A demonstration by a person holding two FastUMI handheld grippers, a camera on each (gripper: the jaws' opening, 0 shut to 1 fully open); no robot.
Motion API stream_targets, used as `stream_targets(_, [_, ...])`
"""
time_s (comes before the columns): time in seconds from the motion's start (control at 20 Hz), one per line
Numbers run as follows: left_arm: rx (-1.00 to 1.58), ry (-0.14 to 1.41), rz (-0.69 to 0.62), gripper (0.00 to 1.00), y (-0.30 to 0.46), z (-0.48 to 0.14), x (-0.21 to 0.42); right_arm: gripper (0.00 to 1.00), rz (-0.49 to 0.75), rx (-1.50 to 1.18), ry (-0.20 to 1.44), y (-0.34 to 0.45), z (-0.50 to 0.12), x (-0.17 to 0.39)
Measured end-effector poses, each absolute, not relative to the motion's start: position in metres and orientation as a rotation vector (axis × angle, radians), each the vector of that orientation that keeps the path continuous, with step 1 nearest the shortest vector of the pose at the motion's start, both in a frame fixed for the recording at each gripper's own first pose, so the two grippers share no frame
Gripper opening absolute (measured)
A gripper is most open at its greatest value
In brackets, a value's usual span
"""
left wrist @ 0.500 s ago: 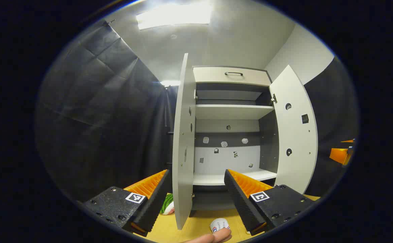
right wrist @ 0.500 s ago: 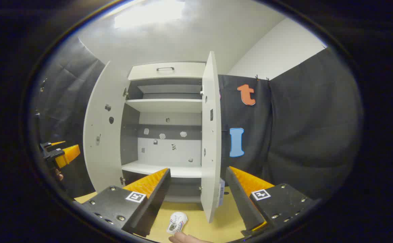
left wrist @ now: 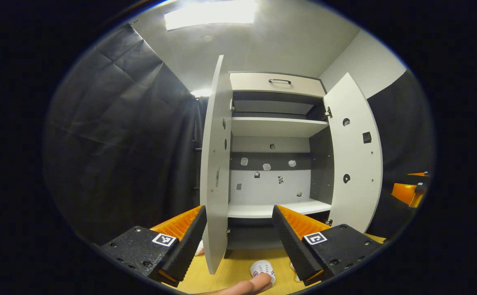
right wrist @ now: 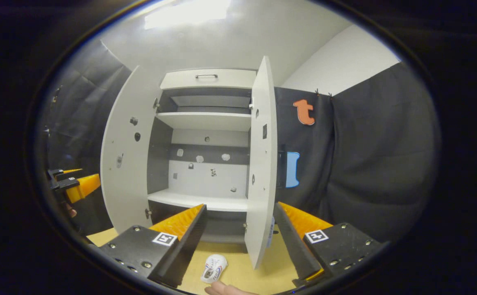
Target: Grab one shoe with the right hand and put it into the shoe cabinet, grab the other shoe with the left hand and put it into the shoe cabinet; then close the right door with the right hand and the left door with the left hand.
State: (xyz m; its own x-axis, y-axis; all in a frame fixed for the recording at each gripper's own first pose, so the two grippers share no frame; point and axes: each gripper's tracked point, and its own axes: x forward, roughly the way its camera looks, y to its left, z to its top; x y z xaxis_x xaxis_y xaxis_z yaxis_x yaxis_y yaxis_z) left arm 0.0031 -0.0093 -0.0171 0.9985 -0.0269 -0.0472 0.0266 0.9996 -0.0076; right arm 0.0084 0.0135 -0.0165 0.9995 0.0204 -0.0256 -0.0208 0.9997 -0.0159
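Both grippers released, empty; right gripper view: shoe before open cabinet.

Over the half second both cameras shift. In the left gripper view the shoe cabinet sits higher and slightly left than before, and the white shoe on the floor appears higher above the bottom edge. In the right gripper view the cabinet moves right and up; the right door now covers part of the booth wall.
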Motion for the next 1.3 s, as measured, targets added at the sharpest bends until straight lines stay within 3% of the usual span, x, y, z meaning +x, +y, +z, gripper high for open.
stream_targets(0.3, [-0.003,0.052,-0.034,0.98,-0.010,-0.028,0.001,0.98,0.057,-0.006,0.078,0.031,-0.045,0.019])
stream_targets(0.55, [-0.006,0.080,-0.043,0.97,-0.010,-0.048,-0.008,0.98,0.091,-0.028,0.177,0.060,-0.112,0.035])
stream_targets(0.9, [0.011,0.093,-0.053,0.97,-0.010,-0.069,-0.011,0.98,0.166,-0.020,0.430,0.125,-0.275,0.059])
stream_targets(0.95, [0.010,0.094,-0.053,0.98,-0.008,-0.072,-0.011,0.94,0.162,-0.013,0.478,0.130,-0.301,0.061])
stream_targets(1.0, [0.005,0.099,-0.051,0.98,-0.006,-0.076,-0.010,0.98,0.158,-0.014,0.527,0.136,-0.324,0.062])
stream_targets(1.3, [-0.035,0.127,-0.052,0.98,0.011,-0.094,-0.006,0.98,0.081,-0.066,0.675,0.140,-0.420,0.075])
